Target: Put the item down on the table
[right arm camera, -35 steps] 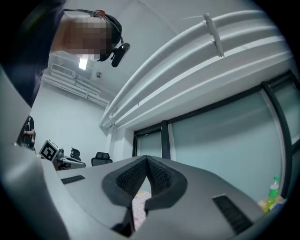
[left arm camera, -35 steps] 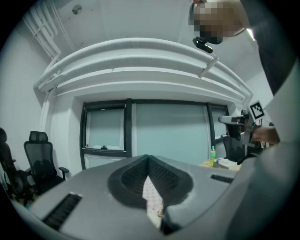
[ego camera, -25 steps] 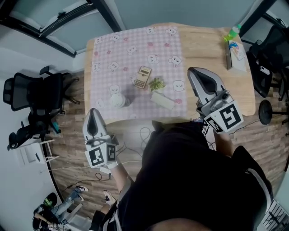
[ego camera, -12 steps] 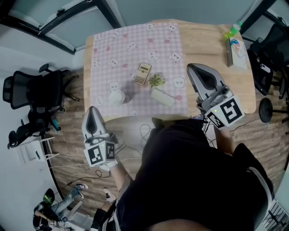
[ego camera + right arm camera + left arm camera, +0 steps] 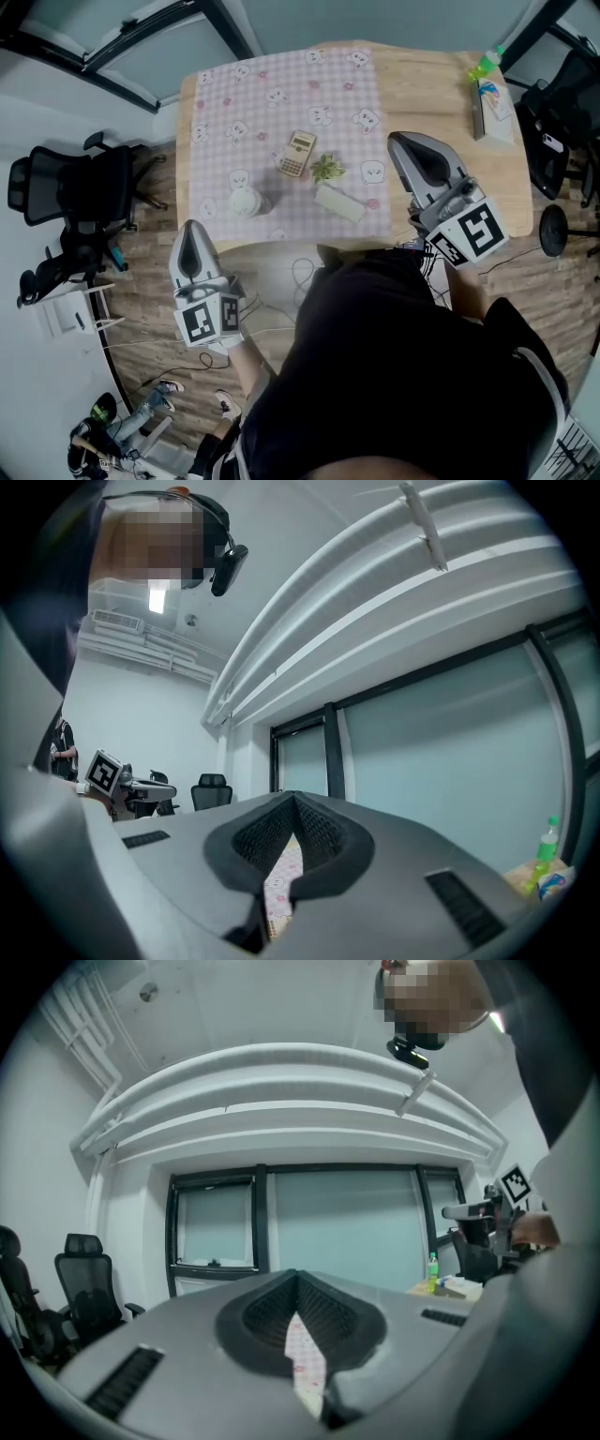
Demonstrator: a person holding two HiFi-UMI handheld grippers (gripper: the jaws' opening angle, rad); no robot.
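On the pink checked cloth lie a beige calculator, a small green plant, a white oblong block and a white round object. My left gripper hovers off the table's near left edge, jaws shut with nothing in them. My right gripper is over the bare wood to the right of the cloth, also shut and empty. Both gripper views look up over closed jaws, left gripper and right gripper, at windows and ceiling.
A green-capped bottle and a carton stand at the wooden table's far right corner. Black office chairs sit to the left. Cables lie on the floor under the near edge.
The head view has shifted slightly. Both grippers stay shut and hold about the same places.
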